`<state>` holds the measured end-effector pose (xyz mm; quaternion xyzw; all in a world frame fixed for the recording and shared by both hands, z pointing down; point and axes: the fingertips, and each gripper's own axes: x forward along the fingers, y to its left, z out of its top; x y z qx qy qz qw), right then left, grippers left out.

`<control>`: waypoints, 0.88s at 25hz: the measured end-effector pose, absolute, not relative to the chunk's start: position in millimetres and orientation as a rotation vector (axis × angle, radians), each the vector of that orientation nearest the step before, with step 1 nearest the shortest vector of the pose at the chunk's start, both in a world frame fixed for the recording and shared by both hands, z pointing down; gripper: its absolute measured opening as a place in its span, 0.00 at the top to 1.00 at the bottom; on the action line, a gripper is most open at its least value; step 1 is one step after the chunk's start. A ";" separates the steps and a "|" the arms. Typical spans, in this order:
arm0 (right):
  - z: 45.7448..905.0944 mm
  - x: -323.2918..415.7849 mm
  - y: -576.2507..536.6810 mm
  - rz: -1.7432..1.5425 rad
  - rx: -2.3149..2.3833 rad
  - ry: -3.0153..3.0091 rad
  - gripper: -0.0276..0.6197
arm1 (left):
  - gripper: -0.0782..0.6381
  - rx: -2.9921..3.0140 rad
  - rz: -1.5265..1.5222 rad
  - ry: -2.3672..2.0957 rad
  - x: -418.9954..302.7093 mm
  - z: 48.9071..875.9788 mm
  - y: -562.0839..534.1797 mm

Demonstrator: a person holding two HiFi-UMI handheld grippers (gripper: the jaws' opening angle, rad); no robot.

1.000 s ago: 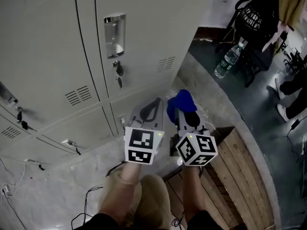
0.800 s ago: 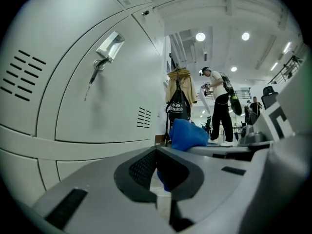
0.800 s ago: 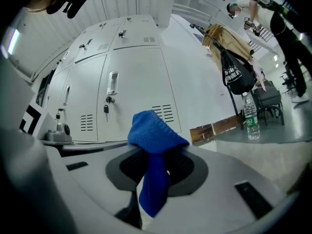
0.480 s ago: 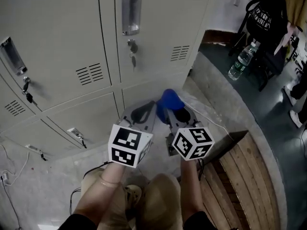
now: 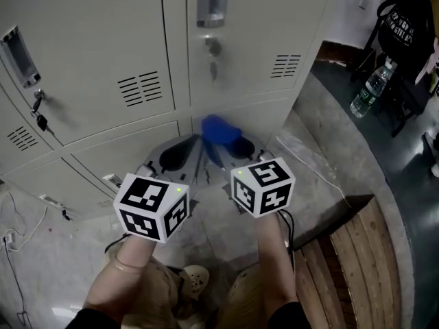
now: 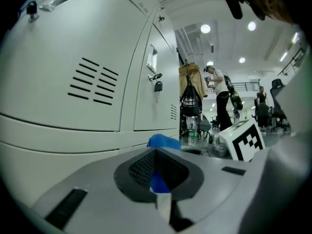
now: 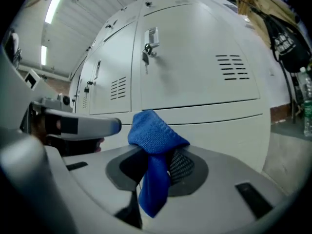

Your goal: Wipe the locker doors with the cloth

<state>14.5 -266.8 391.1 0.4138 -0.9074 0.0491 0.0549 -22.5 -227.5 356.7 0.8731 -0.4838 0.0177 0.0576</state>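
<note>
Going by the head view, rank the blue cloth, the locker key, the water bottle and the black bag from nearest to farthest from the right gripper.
1. Blue cloth, pinched in the right gripper itself.
2. Locker key, hanging above it.
3. Water bottle, standing off to the right.
4. Black bag, top right, beyond the bottle.

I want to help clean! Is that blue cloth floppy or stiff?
Probably floppy: the blue cloth bunches and droops from the right gripper's shut jaws. It looks soft and light, so it should likely squash flat against a locker door.
</note>
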 end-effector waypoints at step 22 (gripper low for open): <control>403.5 13.3 -294.2 0.209 1.194 -2.827 0.82 | 0.88 2.653 0.026 -1.394 2.2 369.0 -239.1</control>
